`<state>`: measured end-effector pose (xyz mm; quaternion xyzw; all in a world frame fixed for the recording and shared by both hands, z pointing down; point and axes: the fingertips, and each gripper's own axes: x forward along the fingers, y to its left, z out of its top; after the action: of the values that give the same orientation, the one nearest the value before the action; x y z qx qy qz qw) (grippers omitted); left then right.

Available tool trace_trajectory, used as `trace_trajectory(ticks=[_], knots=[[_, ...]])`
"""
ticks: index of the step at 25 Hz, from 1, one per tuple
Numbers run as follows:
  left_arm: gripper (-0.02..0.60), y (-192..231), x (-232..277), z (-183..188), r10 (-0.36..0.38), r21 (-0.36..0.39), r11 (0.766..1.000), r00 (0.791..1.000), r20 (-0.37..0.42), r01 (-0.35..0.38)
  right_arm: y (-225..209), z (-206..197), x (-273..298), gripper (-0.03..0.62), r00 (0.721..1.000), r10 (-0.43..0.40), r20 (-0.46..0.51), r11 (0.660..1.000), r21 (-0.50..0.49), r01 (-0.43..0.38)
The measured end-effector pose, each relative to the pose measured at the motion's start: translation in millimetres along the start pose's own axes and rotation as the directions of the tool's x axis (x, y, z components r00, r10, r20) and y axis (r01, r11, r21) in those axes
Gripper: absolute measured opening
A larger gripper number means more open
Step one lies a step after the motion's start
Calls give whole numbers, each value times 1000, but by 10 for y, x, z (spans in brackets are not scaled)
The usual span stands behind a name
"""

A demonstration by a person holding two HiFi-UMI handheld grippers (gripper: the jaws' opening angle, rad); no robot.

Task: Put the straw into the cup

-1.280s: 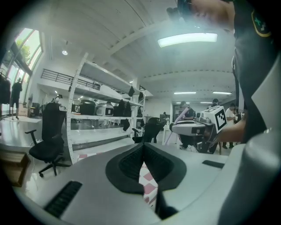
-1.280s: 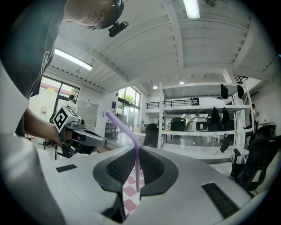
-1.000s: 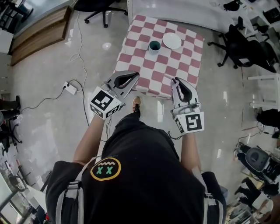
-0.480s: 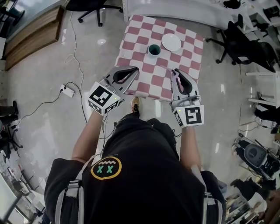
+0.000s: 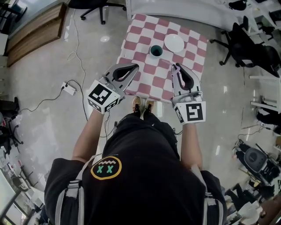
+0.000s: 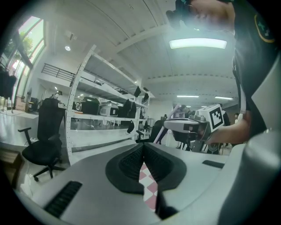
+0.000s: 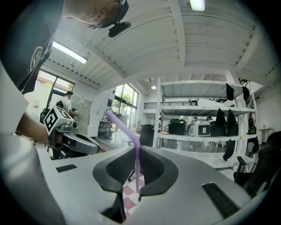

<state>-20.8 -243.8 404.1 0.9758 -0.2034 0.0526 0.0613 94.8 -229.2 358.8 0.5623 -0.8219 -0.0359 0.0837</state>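
A dark green cup stands on the red-and-white checked table, towards its far side. My right gripper hovers over the table's near edge, shut on a purple bendy straw. The straw stands up between the jaws and its top bends off to the left. My left gripper is level with it at the table's near left edge, shut, with nothing between its jaws. In the left gripper view the right gripper shows with the straw sticking up. The cup is well ahead of both grippers.
A white round plate lies right of the cup. Office chairs stand right of the table, another chair behind it. A power strip and cables lie on the floor at left. Shelving fills the background.
The person has stepped up to the table; both shoes now show under its near edge. Both grippers have moved slightly forward over that edge, with the straw still held.
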Motion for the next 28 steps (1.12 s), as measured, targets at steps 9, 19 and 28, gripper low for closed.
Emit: trace_trajectory(ticks=[9,19,28], knots=[[17,96,318,83,46,18,999,999,12,-47,-295,-23,232,55,999,32,20,999,-25,-31],[17,207,627,89,66,17,998,998,7,-66,-589,-439,596,55,999,30,-26,1000,5,-29],[17,304,733,58,76,22,997,997,-7,-76,-667,-834,895,55,997,30,-71,999,18,-29]])
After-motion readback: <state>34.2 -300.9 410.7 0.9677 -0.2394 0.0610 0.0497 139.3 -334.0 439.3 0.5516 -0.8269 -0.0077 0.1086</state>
